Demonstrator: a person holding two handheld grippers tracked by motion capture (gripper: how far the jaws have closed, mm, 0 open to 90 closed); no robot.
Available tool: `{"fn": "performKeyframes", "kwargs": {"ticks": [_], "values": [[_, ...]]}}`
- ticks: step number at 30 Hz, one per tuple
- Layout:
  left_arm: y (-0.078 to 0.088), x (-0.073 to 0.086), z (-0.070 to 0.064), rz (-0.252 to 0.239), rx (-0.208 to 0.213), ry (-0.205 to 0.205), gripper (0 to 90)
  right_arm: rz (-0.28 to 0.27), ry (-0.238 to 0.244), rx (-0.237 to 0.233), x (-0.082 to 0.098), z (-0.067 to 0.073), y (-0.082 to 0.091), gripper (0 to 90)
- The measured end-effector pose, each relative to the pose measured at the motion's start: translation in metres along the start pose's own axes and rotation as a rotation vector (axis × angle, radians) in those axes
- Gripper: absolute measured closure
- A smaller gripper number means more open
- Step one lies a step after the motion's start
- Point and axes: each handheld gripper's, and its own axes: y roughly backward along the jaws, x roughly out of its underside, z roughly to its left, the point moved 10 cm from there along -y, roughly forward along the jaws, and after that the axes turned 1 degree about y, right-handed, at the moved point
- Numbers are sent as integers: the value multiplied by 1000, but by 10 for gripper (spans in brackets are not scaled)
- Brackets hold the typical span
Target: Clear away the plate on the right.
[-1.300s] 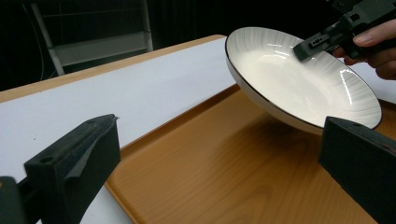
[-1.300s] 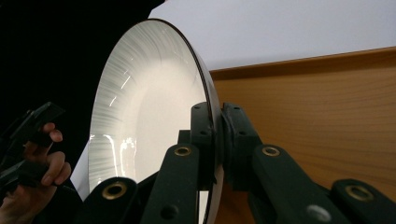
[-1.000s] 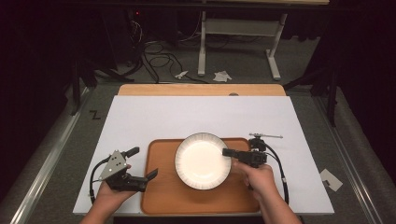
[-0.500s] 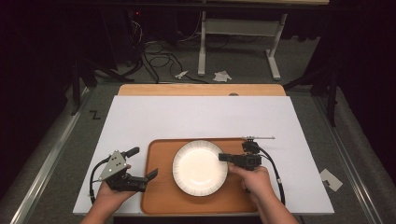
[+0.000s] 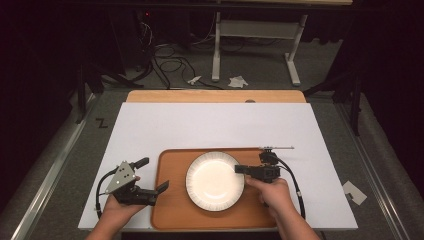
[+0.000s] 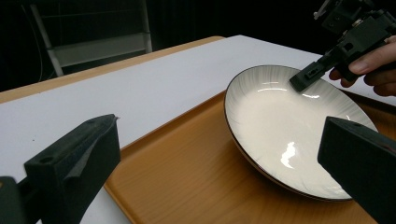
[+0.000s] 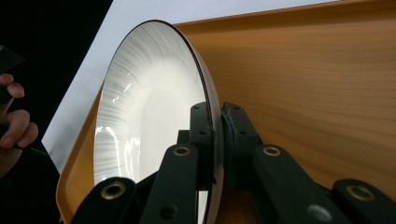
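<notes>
The round white ceramic plate (image 5: 215, 180), clamped at its rim by the right gripper (image 5: 243, 169) fingers, has been shifted nearer on the rectangular wooden tray (image 5: 172, 212), suggesting repositioning, while the left gripper (image 5: 159, 189) is held wide open, empty.

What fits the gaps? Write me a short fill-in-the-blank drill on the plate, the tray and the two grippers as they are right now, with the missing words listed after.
1. The right gripper is clamped on the rim of the white ____.
2. The plate sits over a wooden ____.
3. The left gripper has its jaws ____, with nothing between them.
4. The tray lies on a ____ sheet covering the table.

Missing words: plate; tray; open; white
</notes>
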Motion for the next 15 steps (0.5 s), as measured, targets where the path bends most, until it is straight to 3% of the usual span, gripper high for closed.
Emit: {"fn": "performKeyframes", "kwargs": {"ticks": [15], "values": [[0, 0, -1, 2, 5, -1, 3, 31, 0, 23, 3, -7, -3, 844]]}}
